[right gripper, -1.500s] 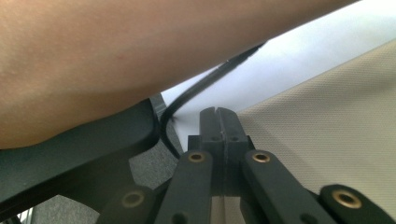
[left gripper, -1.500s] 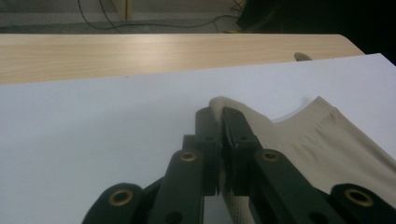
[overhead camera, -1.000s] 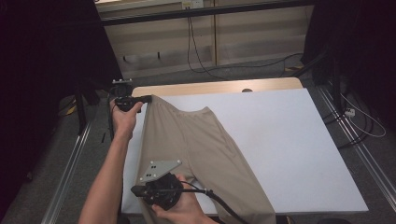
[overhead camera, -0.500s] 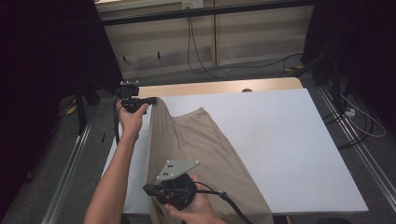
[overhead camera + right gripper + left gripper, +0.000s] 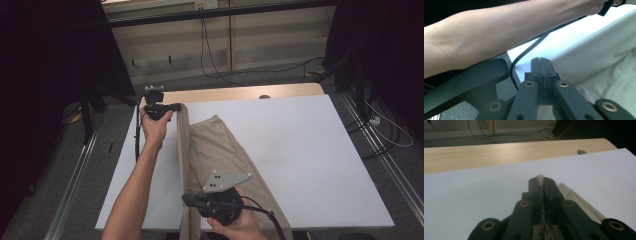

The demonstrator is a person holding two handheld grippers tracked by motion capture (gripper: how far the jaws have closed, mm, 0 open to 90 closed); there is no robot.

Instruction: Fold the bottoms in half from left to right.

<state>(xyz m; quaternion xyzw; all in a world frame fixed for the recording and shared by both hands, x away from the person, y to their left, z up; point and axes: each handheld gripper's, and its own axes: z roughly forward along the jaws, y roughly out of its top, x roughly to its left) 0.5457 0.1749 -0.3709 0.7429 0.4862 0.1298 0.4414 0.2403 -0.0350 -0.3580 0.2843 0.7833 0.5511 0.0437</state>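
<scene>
A beige cloth (image 5: 220, 150) lies lengthwise on the white board (image 5: 310, 150), and its left edge is raised into a taut upright fold between the two grippers. At the far left of the board, my left gripper (image 5: 177, 106) is shut on the fold's far end. In the left gripper view a sliver of cloth (image 5: 579, 200) pokes out from the closed left gripper (image 5: 541, 182). Near the front edge, my right gripper (image 5: 186, 200) is shut on the fold's near end. The right gripper (image 5: 541, 61) has its jaws pressed together, with cloth (image 5: 599, 50) rising beside them.
A strip of wooden tabletop (image 5: 225, 94) with a hole runs behind the board. The person's left forearm (image 5: 499, 32) and a black cable (image 5: 529, 50) cross just left of the right gripper. Cables lie on the floor beyond, and metal rails flank the table.
Both hands have moved rightward over the board, carrying the cloth's left edge with them. That edge now stands higher and closer to the cloth's middle.
</scene>
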